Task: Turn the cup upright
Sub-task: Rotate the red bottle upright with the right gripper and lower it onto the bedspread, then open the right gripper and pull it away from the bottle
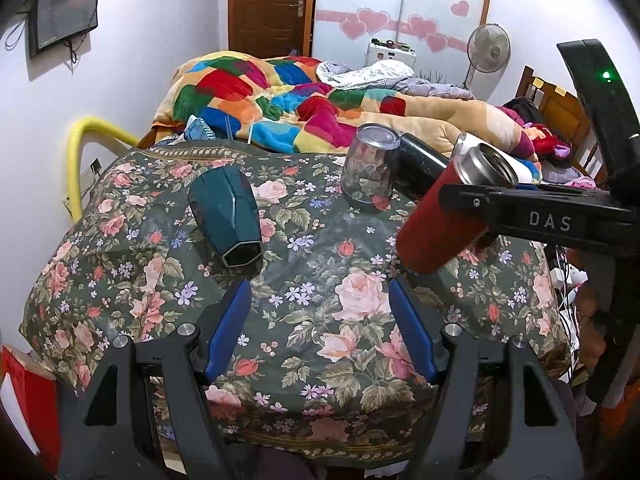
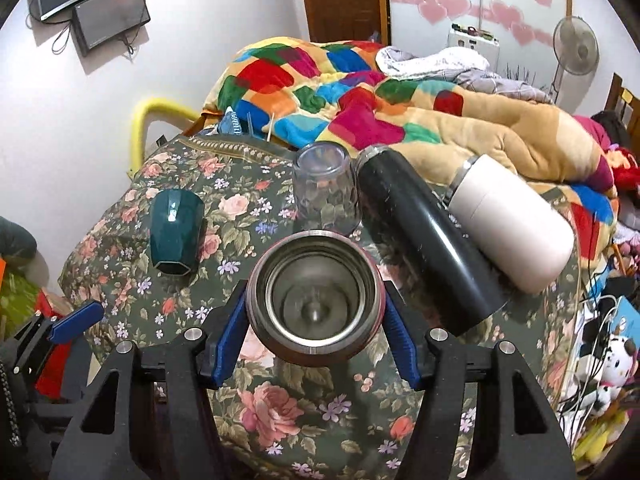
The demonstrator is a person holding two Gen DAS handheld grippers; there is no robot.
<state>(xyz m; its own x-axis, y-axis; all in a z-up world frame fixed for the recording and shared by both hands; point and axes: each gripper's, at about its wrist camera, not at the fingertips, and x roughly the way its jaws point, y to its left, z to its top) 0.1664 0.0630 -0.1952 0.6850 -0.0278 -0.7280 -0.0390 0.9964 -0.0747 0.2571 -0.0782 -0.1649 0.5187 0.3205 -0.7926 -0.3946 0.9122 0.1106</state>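
My right gripper (image 2: 316,312) is shut on a red steel-lined cup (image 2: 316,300), gripped by its sides with the open mouth facing the camera. In the left wrist view the red cup (image 1: 440,224) is tilted above the table's right side, mouth up and to the right, held by the right gripper (image 1: 472,208). My left gripper (image 1: 320,304) is open and empty over the floral tablecloth (image 1: 320,320). A teal faceted cup (image 1: 228,216) stands upside down at the left. A clear glass (image 1: 370,168) stands upside down at the back.
A black flask (image 2: 428,236) and a white flask (image 2: 516,216) lie on their sides at the table's right. A bed with a colourful quilt (image 2: 360,92) lies behind the table. Toys and cables (image 2: 600,344) crowd the right edge.
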